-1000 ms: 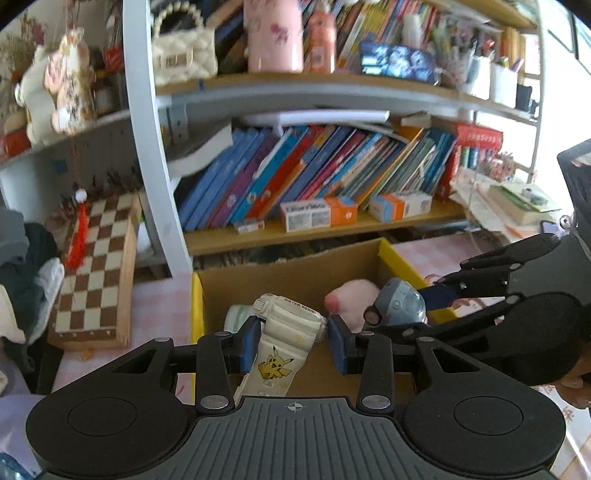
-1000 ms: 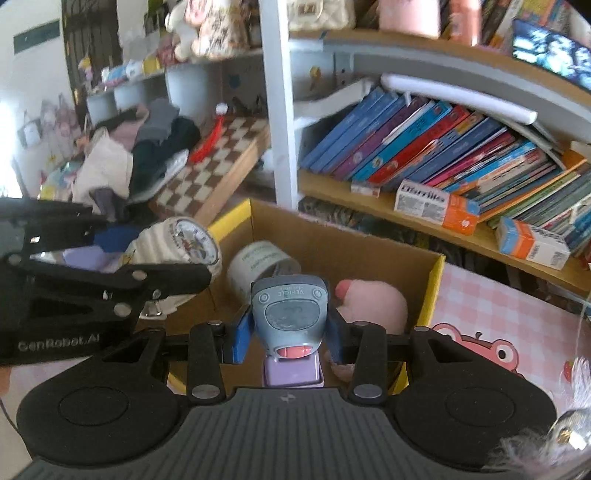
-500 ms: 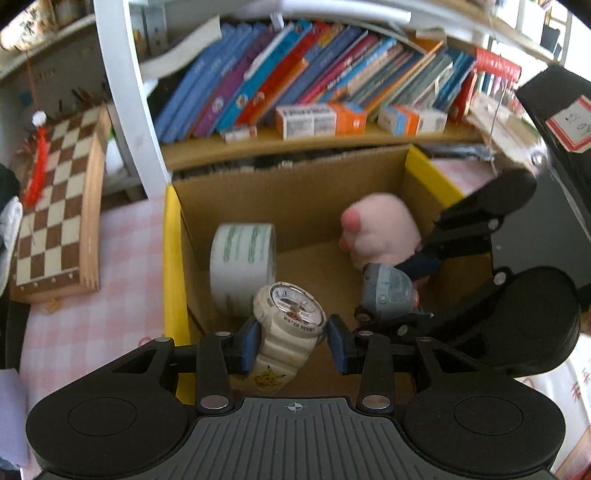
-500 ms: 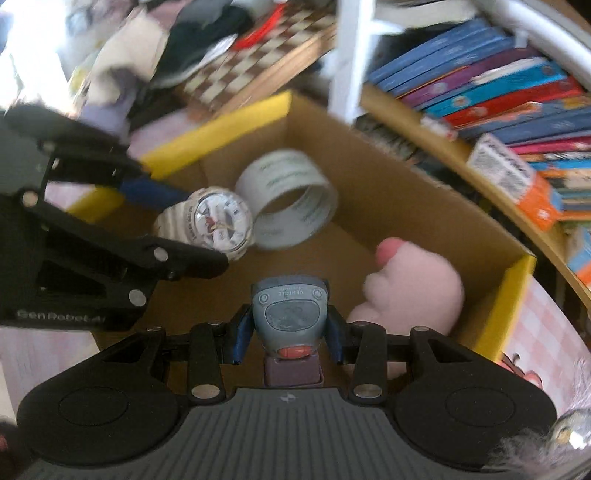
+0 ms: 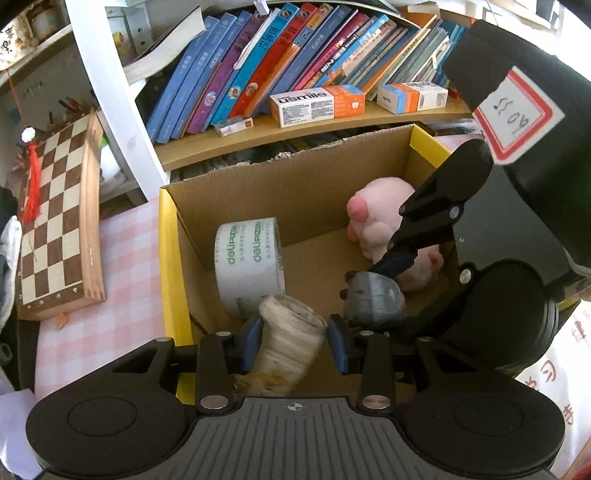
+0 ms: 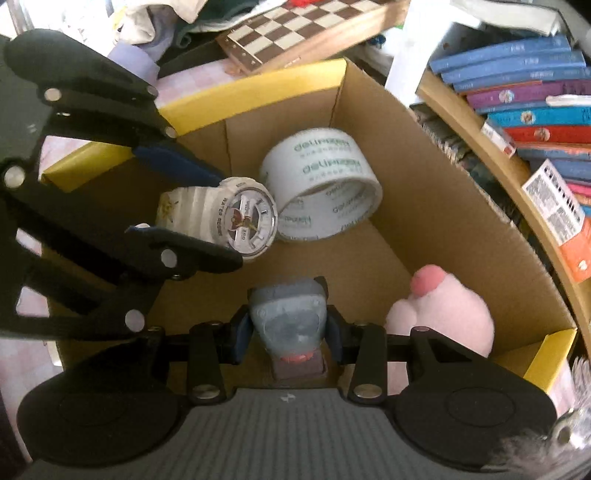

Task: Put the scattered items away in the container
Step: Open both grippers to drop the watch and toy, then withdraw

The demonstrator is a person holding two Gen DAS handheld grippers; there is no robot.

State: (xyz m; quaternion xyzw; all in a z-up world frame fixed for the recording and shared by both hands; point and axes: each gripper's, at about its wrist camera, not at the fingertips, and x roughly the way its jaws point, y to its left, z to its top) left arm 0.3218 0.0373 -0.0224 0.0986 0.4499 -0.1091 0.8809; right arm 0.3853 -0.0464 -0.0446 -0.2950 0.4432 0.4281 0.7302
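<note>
An open cardboard box [image 5: 295, 177] with yellow flaps holds a roll of white tape [image 5: 251, 258] and a pink plush toy [image 5: 380, 218]. My left gripper [image 5: 293, 341] is shut on a white wristwatch [image 5: 290, 338] and holds it inside the box, near its left front corner. My right gripper [image 6: 288, 332] is shut on a grey digital watch [image 6: 290, 319], also inside the box, beside the plush toy [image 6: 443, 317]. The right wrist view shows the white watch [image 6: 236, 218] touching or next to the tape roll [image 6: 325, 184]; the box wall [image 6: 443, 177] rises behind.
A bookshelf with leaning books [image 5: 295, 55] and small cartons [image 5: 317, 103] stands behind the box. A folded chessboard [image 5: 55, 218] lies on the pink checked cloth [image 5: 122, 280] to the left. Clothes [image 6: 155, 22] are piled beyond it.
Both grippers have tilted down and moved lower into the box, each still holding its watch. The box floor, tape and plush now fill the views.
</note>
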